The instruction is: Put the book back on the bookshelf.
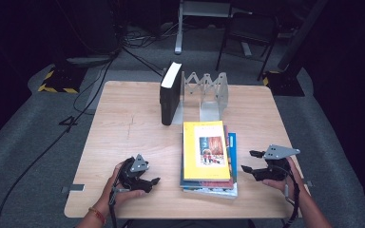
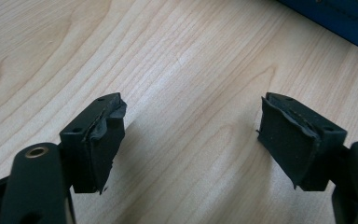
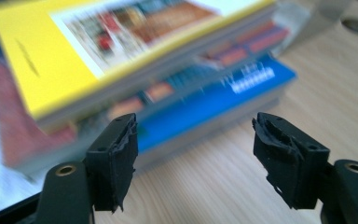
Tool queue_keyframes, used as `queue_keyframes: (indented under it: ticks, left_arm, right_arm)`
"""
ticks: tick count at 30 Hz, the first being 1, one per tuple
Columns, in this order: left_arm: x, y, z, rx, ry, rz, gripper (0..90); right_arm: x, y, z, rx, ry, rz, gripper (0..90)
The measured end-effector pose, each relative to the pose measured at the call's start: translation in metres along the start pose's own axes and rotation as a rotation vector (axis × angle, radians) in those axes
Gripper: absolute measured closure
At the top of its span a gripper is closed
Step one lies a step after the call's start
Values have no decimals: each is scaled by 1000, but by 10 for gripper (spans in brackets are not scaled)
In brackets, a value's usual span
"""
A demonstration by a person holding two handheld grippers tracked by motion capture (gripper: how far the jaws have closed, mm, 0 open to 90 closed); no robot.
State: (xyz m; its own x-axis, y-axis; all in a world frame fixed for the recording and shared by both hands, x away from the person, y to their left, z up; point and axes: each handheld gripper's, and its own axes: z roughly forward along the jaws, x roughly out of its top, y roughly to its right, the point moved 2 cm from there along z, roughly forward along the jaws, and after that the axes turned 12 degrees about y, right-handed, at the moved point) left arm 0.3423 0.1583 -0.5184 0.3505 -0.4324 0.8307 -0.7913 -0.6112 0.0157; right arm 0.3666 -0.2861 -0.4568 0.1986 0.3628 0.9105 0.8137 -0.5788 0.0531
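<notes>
- Both grippers are hovering low at the near edge of the tabletop (image 1: 123, 114): my left gripper (image 1: 148, 183) and right gripper (image 1: 248, 161) are standing with jaws spread, pinching nothing.
- Between them a stack of books (image 1: 208, 159) is lying flat, yellow book (image 3: 42, 60) on top.
- I'm judging that top book stiff, light and glossy, so I'm planning to pinch its overhanging edge, not the slick cover.

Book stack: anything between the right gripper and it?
Nothing visible. The right gripper sits open just right of the book stack, jaws facing it, with bare table between the jaws and the stack's near edge.
</notes>
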Motion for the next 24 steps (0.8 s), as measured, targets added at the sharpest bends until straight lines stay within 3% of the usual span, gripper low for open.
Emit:
queue_keyframes:
  ticks: [3, 6, 9, 12, 17, 20, 24]
  left_arm:
    - [1, -1, 2, -3, 0, 9, 203]
    - [1, 2, 2, 19, 4, 9, 203]
    - [2, 4, 2, 30, -11, -12, 203]
    - [4, 8, 3, 23, -29, -7, 201]
    - [10, 15, 3, 7, -19, 8, 251]
    - [16, 20, 1, -10, 12, -4, 258]
    - [25, 28, -2, -23, 46, 7, 271]
  right_arm:
    - [16, -13, 5, 37, 12, -37, 332]
    - [21, -30, 7, 107, -6, -109, 418]
    - [20, -41, 4, 172, -21, -106, 487]
    - [17, -52, 3, 224, -74, -144, 561]
    - [13, -59, 9, 233, -143, -187, 658]
    - [12, -60, 13, 251, -164, -169, 668]
    - [13, -57, 15, 231, -176, -140, 688]
